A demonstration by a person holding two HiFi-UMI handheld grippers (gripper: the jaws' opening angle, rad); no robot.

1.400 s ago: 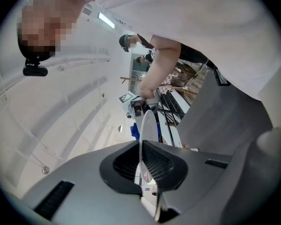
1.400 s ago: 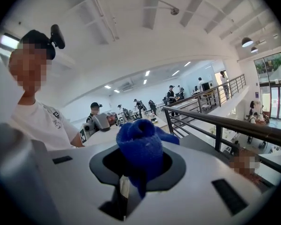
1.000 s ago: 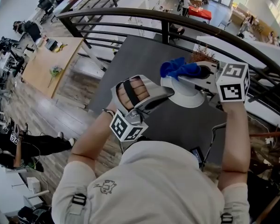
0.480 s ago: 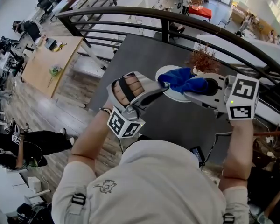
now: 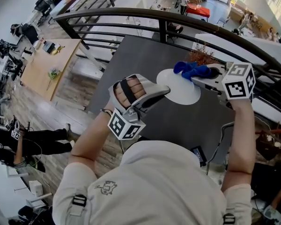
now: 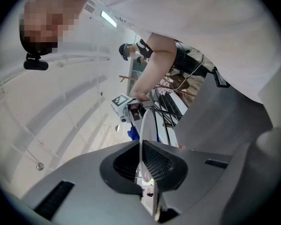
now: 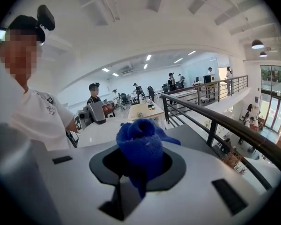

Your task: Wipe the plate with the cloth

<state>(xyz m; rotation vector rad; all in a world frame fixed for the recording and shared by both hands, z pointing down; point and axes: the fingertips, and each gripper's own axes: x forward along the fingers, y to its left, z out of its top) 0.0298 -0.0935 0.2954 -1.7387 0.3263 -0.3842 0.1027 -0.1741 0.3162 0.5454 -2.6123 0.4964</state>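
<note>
A white plate (image 5: 179,89) is held over the dark table, its near rim clamped by my shut left gripper (image 5: 164,93). In the left gripper view the plate (image 6: 143,130) shows edge-on, standing between the jaws of the left gripper (image 6: 141,167). My right gripper (image 5: 202,73) is shut on a bunched blue cloth (image 5: 191,69), which rests on the plate's far right rim. In the right gripper view the cloth (image 7: 140,146) fills the jaws of the right gripper (image 7: 139,167), with the plate (image 7: 103,129) just beyond it.
A dark grey table (image 5: 140,62) lies under the plate, and a dried plant (image 5: 203,54) stands at its far right. A black curved railing (image 5: 178,18) runs behind it. Below the railing are a wooden table (image 5: 49,64) and people on a lower floor.
The right gripper swept the blue cloth down across the middle of the plate, then back up to its far right rim. The left gripper kept its grip on the plate.
</note>
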